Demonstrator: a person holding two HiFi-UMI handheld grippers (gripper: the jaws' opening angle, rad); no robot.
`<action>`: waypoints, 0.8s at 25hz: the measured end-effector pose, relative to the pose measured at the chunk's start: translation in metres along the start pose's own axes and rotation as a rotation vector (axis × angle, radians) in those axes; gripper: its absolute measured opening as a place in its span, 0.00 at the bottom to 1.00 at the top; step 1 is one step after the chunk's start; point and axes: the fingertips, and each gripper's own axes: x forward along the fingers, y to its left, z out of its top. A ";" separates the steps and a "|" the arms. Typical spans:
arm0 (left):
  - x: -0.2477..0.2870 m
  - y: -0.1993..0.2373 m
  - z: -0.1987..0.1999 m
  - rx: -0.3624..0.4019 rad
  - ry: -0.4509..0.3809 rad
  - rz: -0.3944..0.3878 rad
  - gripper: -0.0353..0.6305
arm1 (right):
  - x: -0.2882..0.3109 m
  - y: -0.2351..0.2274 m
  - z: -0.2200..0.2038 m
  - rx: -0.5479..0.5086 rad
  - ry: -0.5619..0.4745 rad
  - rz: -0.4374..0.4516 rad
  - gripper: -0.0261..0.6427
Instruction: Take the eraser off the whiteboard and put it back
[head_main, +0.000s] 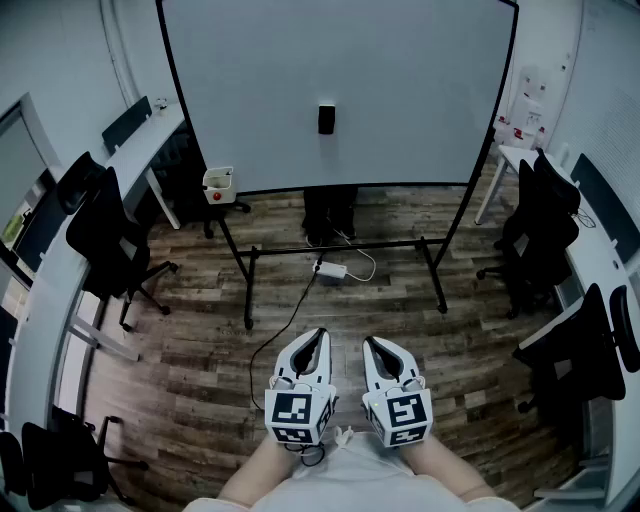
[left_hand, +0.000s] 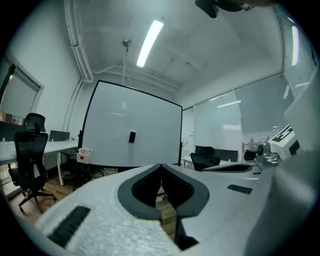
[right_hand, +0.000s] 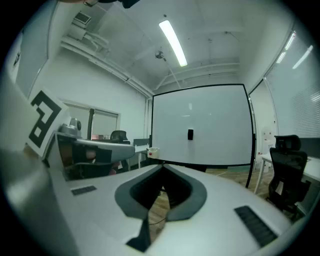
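A small black eraser (head_main: 326, 119) sticks to the middle of a large whiteboard (head_main: 400, 80) on a black wheeled stand. The same eraser (left_hand: 132, 136) shows far ahead in the left gripper view, and the eraser (right_hand: 190, 134) in the right gripper view too. My left gripper (head_main: 317, 338) and right gripper (head_main: 372, 346) are held side by side close to my body, well short of the board. Both point roughly level at the board. Their jaws are shut with nothing between them.
A white power strip (head_main: 331, 270) and cables lie on the wooden floor under the board. Black office chairs (head_main: 105, 240) and desks (head_main: 140, 140) line the left wall; more chairs (head_main: 545, 225) and desks stand at the right. A white bin (head_main: 217, 184) sits left of the board.
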 end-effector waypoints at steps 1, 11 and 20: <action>0.000 0.001 -0.001 -0.001 0.001 0.001 0.08 | 0.001 0.000 -0.001 0.002 0.002 0.000 0.08; 0.001 0.009 -0.006 0.004 0.005 0.012 0.08 | 0.008 0.009 -0.010 0.027 0.012 0.020 0.08; 0.007 0.020 -0.009 -0.010 0.008 0.036 0.08 | 0.019 0.002 -0.016 0.062 0.030 0.014 0.08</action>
